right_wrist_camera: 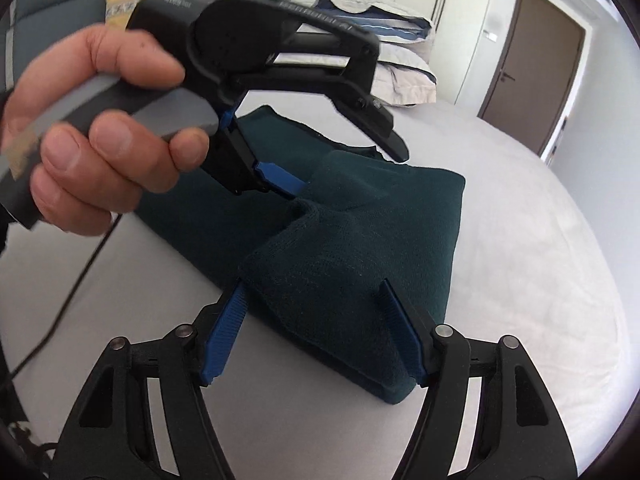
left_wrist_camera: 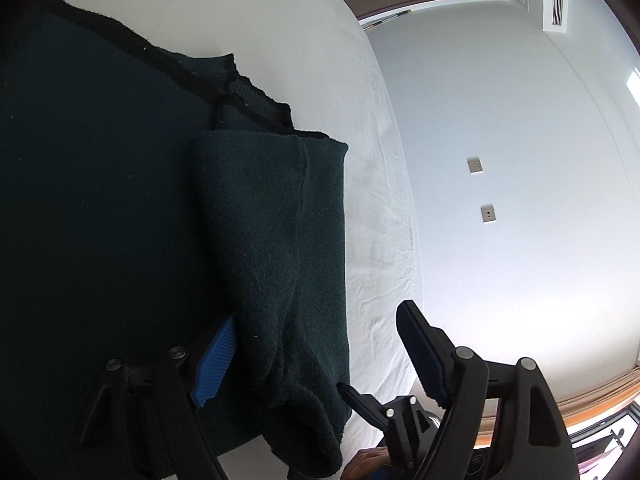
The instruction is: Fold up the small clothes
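In the left wrist view, the dark green sweater [left_wrist_camera: 120, 220] lies on the white bed [left_wrist_camera: 360, 100], filling the left half of the picture, with its black-edged collar at the far side. A folded flap, likely a sleeve, hangs down between the two fingers of the left tool [left_wrist_camera: 316, 360]; the left blue pad [left_wrist_camera: 216, 364] is tucked against the fabric while the right finger stands well apart from it over bare sheet, so the left tool is open and grips nothing. Near the bottom edge, part of the right tool [left_wrist_camera: 376, 404] and a hand [left_wrist_camera: 368, 460] show. In the right wrist view, the right tool [right_wrist_camera: 316, 332] straddles the near corner of the folded sweater [right_wrist_camera: 360, 240], both blue pads touching the knit, so I judge it gripping the sweater's edge. Further off, a hand [right_wrist_camera: 92, 128] holds the left tool [right_wrist_camera: 340, 172] with one blue pad at the raised fold and the other finger clear above it. Pillows [right_wrist_camera: 396, 60] lie at the far end of the bed. The risk from here is that the fold comes undone: only one tool holds cloth, so pulling it could drag the thick layers sideways, or the bunched sleeve could slip off the open left tool and flop out crooked.
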Demonstrator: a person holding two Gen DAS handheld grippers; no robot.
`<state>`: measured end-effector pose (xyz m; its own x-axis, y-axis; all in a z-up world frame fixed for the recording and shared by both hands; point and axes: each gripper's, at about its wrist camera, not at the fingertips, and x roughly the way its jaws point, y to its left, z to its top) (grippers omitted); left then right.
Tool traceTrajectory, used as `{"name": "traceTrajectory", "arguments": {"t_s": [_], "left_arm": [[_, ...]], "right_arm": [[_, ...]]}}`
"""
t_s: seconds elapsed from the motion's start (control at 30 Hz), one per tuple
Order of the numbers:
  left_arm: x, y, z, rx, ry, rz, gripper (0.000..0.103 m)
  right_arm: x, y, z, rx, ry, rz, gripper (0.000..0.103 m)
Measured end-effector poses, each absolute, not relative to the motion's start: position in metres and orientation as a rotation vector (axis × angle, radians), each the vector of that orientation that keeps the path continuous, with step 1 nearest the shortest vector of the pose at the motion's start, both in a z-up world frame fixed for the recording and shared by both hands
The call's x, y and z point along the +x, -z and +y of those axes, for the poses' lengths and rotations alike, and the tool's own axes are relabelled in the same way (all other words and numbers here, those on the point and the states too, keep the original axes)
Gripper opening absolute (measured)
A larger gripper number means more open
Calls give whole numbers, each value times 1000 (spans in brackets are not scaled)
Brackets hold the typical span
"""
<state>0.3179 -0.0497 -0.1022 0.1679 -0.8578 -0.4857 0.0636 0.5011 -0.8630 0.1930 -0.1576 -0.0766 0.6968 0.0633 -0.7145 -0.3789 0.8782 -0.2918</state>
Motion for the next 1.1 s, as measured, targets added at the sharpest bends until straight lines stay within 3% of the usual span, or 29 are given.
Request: {"name": "traceTrajectory", "arguments": {"t_s": [0.03,0.07,0.2,0.27,0.47,0.57,0.63,0.7,0.73,0.9,1.1], "left_arm": [[319,103,-48,-821,769,1227,79],[319,104,-46,-820,762,1226,79],[317,111,-40,-820,736,1234,79],[317,116,-38,-838,732,1237,80],[322,113,-50,-857,753,1243,83],[329,113,-58,-874,756,1250,71],[331,115,-63,-864,743,1268,60],[331,112,-66,-842,754,1262,54],[331,111,-67,-837,760,1259,51],[337,116,-71,-841,735,1271,31],[344,131,-76,-846,696,1298,30]], "right_arm": [[195,78,-156,-463,-233,766,47],[198,78,-157,-458,-212,768,33],[200,58,-168,-352,-194,727,16],[197,50,-170,-316,-202,705,10],[194,51,-162,-315,-263,722,10],[194,56,-162,-301,-287,744,13],[184,53,-161,-278,-310,742,24],[166,48,-165,-215,-342,704,53],[156,44,-171,-173,-357,675,57],[126,56,-201,-10,-335,722,58],[130,63,-246,136,-254,753,58]]}}
